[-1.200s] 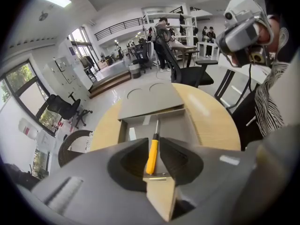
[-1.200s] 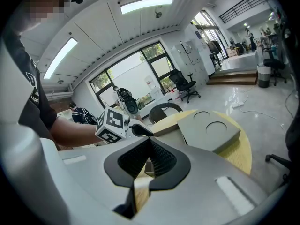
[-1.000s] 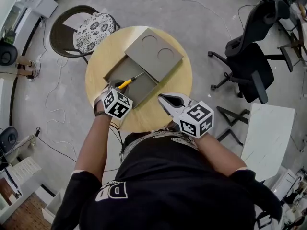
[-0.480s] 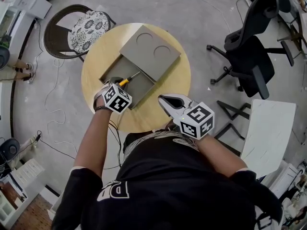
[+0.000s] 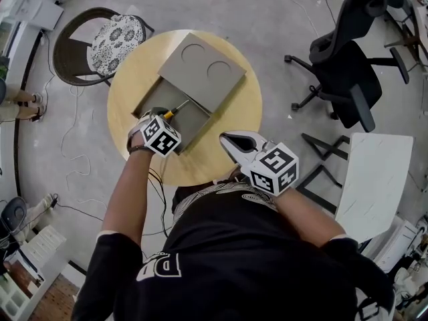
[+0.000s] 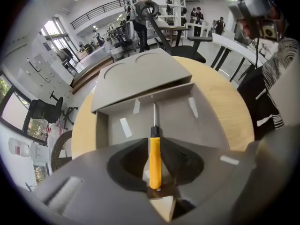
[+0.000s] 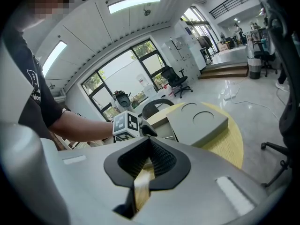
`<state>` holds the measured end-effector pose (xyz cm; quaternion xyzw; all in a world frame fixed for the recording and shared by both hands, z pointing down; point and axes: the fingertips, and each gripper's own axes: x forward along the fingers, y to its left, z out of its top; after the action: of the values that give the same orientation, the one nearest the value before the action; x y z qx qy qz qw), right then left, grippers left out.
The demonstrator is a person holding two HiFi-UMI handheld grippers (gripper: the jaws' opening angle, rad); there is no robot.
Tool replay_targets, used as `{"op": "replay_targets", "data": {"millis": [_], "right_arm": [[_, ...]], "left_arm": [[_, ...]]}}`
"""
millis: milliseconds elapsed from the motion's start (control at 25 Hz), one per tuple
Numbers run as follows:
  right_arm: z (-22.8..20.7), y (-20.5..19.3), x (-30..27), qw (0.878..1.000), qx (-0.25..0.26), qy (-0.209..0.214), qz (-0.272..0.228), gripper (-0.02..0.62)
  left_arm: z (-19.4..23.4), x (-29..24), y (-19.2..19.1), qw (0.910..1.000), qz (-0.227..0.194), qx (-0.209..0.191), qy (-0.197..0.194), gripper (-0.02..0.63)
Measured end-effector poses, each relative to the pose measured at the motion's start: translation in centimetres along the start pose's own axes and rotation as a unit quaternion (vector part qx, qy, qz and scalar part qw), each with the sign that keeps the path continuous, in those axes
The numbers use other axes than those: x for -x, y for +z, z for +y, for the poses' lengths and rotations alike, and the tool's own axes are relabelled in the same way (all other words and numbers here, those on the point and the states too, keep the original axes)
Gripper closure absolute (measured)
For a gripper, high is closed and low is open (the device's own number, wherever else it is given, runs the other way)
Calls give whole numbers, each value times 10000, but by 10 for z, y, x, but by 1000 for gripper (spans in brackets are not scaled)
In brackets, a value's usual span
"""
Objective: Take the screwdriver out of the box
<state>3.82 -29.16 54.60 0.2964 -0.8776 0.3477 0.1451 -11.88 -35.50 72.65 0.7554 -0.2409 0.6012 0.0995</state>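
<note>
The screwdriver is sitting by its yellow handle between the jaws of the left gripper, which are pressing on it from both sides. Its metal shaft is pointing across the open box toward the lid that is covering the far part. The box is resting on the round wooden table. The right gripper is hovering near the table edge, jaws together with nothing between them. I am judging the grasp as made. The lifting out is not yet done, since the tool is lying over the box interior.
</note>
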Motion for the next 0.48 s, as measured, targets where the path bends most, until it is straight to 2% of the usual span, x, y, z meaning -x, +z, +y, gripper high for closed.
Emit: {"op": "replay_targets", "data": {"millis": [480], "right_arm": [[-5, 1, 1, 10000, -21, -8, 1, 598]], "left_arm": [[-2, -18, -7, 9992, 308, -10, -247, 465]]}}
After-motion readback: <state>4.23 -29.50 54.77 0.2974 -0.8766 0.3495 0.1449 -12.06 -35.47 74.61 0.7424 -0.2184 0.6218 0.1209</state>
